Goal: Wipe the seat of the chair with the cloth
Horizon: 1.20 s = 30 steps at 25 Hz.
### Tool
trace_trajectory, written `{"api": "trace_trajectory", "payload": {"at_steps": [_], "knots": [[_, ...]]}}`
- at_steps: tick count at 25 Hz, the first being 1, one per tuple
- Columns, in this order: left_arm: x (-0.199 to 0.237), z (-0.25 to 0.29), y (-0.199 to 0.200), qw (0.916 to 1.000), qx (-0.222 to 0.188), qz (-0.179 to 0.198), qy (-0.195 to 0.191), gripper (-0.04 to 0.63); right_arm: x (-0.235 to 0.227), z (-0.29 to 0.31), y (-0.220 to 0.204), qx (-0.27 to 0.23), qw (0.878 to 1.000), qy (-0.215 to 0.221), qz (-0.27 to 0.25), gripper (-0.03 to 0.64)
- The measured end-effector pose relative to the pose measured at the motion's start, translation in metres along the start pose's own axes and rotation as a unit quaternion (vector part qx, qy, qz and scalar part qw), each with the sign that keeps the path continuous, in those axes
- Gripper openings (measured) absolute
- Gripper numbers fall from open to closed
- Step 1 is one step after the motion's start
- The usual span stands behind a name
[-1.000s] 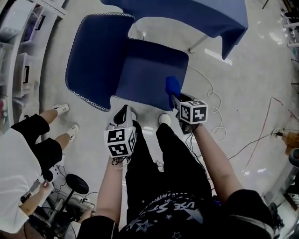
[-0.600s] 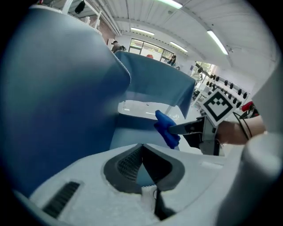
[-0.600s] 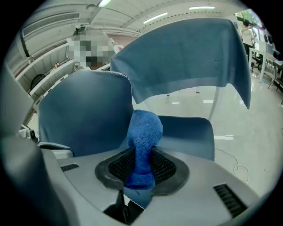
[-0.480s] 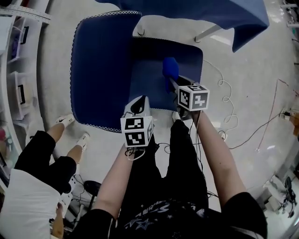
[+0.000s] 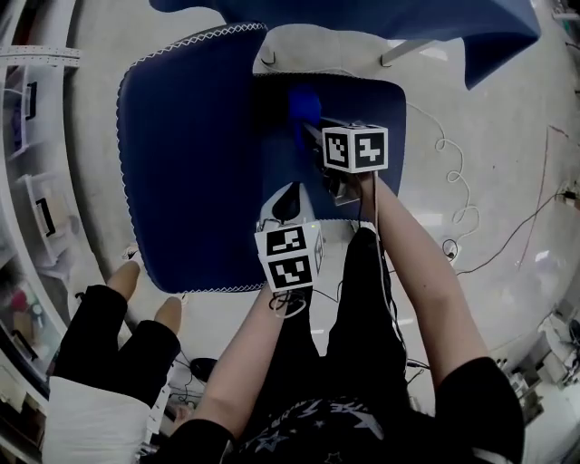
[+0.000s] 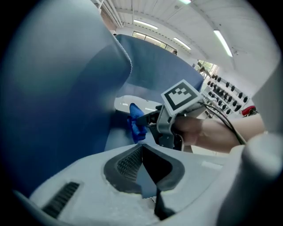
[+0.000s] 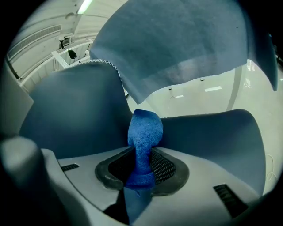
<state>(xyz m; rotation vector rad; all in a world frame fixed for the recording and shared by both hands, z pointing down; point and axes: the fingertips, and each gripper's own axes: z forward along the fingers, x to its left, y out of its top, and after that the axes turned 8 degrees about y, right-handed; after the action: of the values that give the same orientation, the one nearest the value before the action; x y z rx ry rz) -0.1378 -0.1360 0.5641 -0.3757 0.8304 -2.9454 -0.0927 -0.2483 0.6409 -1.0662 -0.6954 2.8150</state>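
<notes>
The chair has a dark blue seat (image 5: 367,109) and a blue backrest (image 5: 190,163) edged in white stitching. My right gripper (image 5: 313,134) is over the seat, shut on a bright blue cloth (image 5: 304,102) that sticks out past its jaws near the seat's rear. In the right gripper view the cloth (image 7: 143,130) stands up bunched between the pads, with the seat (image 7: 212,137) behind it. My left gripper (image 5: 288,195) is at the seat's front edge beside the backrest, shut and holding nothing. The left gripper view shows its jaws together (image 6: 142,152) and the cloth (image 6: 136,123) ahead.
A table draped in blue fabric (image 5: 408,23) overhangs the chair's far side, one leg (image 5: 412,53) showing. Cables (image 5: 453,181) trail over the floor to the right. A bystander's legs (image 5: 109,335) stand at lower left beside shelving with bins (image 5: 36,208).
My right gripper has carried the cloth from the seat's front edge across to its rear. The left gripper has come forward to the seat's front edge.
</notes>
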Motion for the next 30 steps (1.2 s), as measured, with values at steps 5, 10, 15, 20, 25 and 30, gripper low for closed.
{"api": "trace_trajectory", "payload": {"at_steps": [5,10,15,20,25,30], "knots": [[0.020,0.010,0.004,0.9999,0.016,-0.003,0.003,0.020,0.012,0.040,0.008,0.017,1.000,0.015,0.000,0.103],[0.030,0.016,0.003,0.9996,0.026,-0.010,0.005,0.020,0.019,0.062,0.005,0.033,0.999,0.026,0.004,0.103],[0.034,0.018,0.005,0.9995,0.028,-0.013,0.001,0.020,0.008,0.064,-0.010,0.050,0.999,0.011,0.006,0.103],[0.027,0.019,0.002,0.9993,0.032,0.017,0.003,0.020,-0.024,0.041,-0.012,0.042,0.999,-0.021,0.018,0.103],[0.008,0.023,-0.002,0.9984,0.041,0.040,-0.001,0.020,-0.071,0.002,-0.003,0.011,0.997,-0.058,0.047,0.103],[-0.025,0.027,-0.005,0.9963,0.041,0.074,-0.014,0.020,-0.127,-0.051,-0.004,-0.007,0.993,-0.102,0.067,0.104]]}}
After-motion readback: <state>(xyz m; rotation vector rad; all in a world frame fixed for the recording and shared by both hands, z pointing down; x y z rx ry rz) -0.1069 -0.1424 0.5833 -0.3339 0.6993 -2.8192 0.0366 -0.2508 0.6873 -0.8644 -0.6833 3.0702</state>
